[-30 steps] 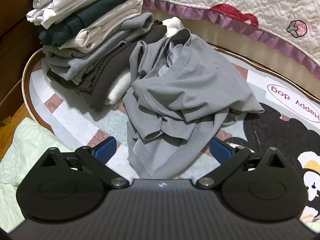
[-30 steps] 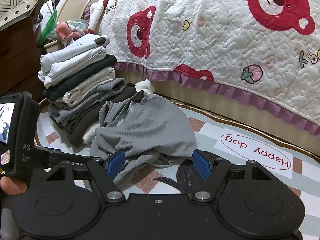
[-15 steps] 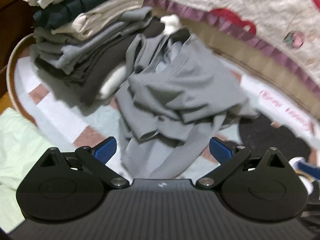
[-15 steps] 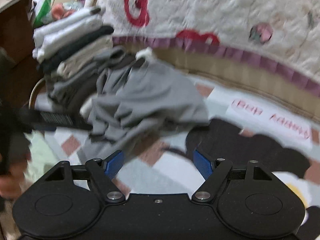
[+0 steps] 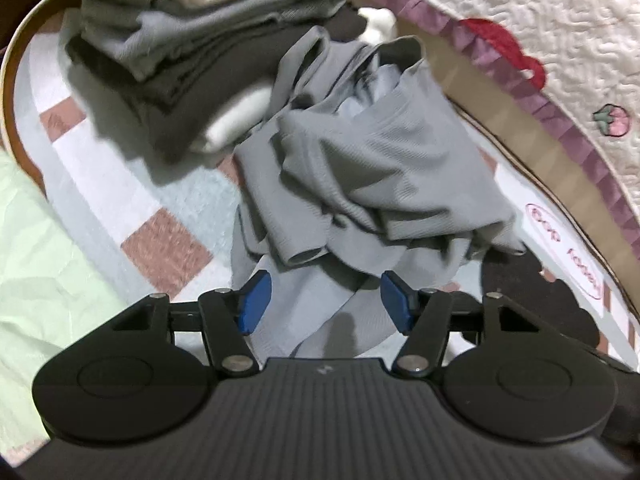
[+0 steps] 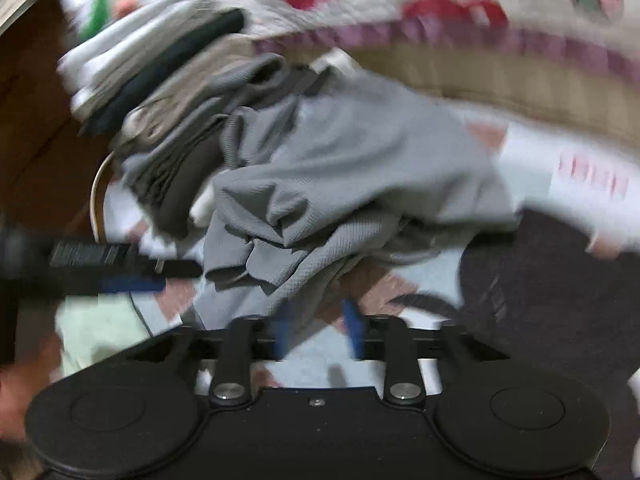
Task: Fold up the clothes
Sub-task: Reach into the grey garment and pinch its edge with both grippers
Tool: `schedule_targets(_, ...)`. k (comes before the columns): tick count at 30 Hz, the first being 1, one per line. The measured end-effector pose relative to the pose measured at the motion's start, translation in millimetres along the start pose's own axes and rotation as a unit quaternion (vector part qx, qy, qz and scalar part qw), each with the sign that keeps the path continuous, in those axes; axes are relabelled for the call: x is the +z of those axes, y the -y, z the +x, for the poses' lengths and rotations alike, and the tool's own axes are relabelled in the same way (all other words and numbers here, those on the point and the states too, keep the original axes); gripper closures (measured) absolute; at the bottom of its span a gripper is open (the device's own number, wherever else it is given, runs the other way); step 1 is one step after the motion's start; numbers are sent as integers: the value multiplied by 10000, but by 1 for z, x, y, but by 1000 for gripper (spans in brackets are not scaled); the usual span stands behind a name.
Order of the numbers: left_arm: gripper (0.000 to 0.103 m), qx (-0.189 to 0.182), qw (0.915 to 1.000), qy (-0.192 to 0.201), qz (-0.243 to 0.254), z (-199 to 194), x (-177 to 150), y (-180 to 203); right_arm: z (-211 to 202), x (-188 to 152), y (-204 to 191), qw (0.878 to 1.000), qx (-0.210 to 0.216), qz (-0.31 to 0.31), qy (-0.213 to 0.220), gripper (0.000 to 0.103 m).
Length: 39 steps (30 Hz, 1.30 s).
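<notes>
A crumpled grey garment [image 5: 360,168] lies in a heap on a printed floor mat [image 5: 100,184]. My left gripper [image 5: 326,302] hovers low over its near edge. Its jaws are closing, with a grey fold between the blue pads [image 5: 256,302], which do not visibly press it. In the blurred right wrist view the same grey garment [image 6: 340,184] fills the middle. My right gripper [image 6: 319,330] is at its near hem, jaws closing, with cloth reaching in between the fingertips and no clear grip. The left gripper shows there as a dark bar at the left.
A leaning stack of folded clothes [image 5: 208,28] stands just behind and left of the garment. A quilted bedspread [image 5: 540,20] with a purple frill hangs along the back right. Pale green cloth [image 5: 40,260] lies off the mat's left edge. A hand [image 6: 16,392] is at lower left.
Both grippers have come down and closer to the grey garment, and both pairs of jaws have narrowed from wide open. The garment itself has not shifted.
</notes>
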<state>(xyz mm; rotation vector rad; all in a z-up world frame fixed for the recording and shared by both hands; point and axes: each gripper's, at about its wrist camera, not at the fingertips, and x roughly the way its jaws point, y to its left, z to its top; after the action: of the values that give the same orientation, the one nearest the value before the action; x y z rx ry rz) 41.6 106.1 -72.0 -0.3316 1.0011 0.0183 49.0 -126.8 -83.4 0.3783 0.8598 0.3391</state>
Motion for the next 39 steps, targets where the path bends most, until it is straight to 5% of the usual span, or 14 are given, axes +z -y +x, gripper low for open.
schedule_targets(7, 43, 236, 9995, 11, -231, 12, 7, -10, 63, -8, 16, 9954, 162, 942, 7, 43)
schedule_targets(9, 43, 295, 9991, 18, -306, 14, 12, -12, 65, -7, 17, 9943, 625, 861, 108, 71)
schedule_targets(10, 43, 363, 9990, 23, -267, 16, 15, -10, 63, -4, 15, 9953, 696, 647, 172, 97)
schedule_targets(18, 36, 509, 9987, 11, 35, 31, 42, -6, -24, 13, 16, 9927, -419, -278, 1099, 98)
schedule_targets(23, 29, 824, 9963, -29, 248, 55, 51, 4, -50, 11, 50, 9875, -1120, -195, 1091, 99)
schedule_targets(28, 25, 1283, 9898, -160, 595, 91, 61, 11, -50, 5, 55, 9863, -1239, -273, 1059, 99)
schedule_targets(30, 25, 1190, 9909, -107, 616, 99, 67, 12, -50, 3, 52, 9851, -1300, -424, 1038, 99)
schedule_targets(31, 30, 1134, 9915, -78, 630, 103, 70, 13, -50, 2, 53, 9851, -1298, -453, 1037, 99)
schedule_targets(32, 57, 1037, 9924, -47, 667, 105, 73, 14, -50, 0, 54, 9853, -1288, -445, 1027, 99)
schedule_targets(34, 86, 838, 9935, -11, 774, 102, 75, 16, -51, -2, 56, 9860, -1270, -407, 999, 99)
schedule_targets(39, 91, 633, 9907, 734, 950, 61, 76, 15, -54, -7, 56, 9845, -1393, -506, 940, 99)
